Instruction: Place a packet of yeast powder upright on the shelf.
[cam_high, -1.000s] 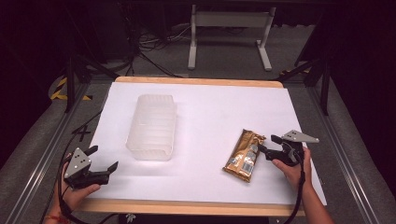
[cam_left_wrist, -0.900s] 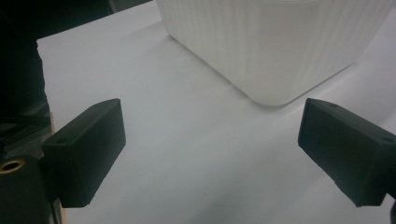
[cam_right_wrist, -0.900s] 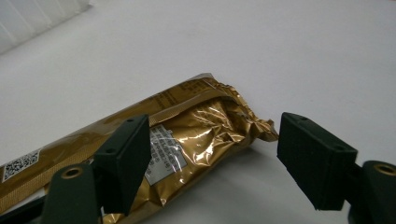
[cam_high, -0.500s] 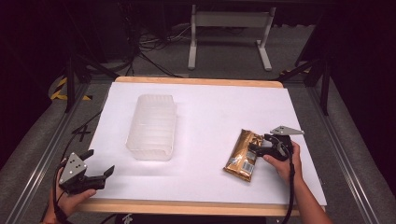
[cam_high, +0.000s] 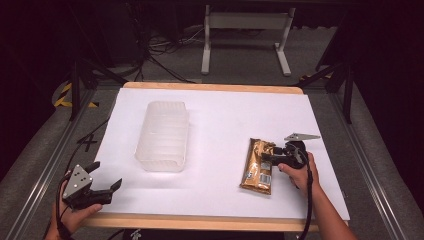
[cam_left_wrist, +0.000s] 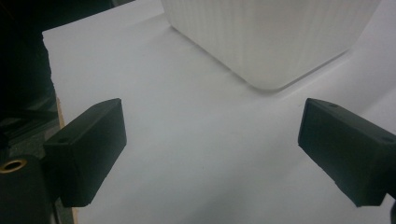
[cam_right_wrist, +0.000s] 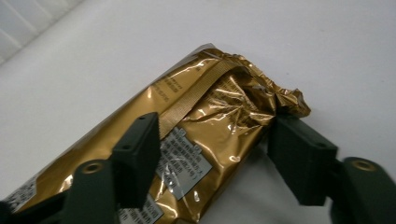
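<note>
On the table (cam_high: 215, 115) — bare plastic tub (cam_high: 163, 135)

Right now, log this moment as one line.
right gripper: open, jaws straddling gold packet | left gripper: open, idle near table corner | plastic container: untouched

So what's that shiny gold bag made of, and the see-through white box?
The gold bag looks like thin metallic foil or foil-coated plastic: it is mirror-shiny, crinkled, with a ridged sealed seam. The white box looks like cloudy, semi-clear plastic with a matte finish: light passes through its ribbed walls. Both are guesses from looks.
</note>
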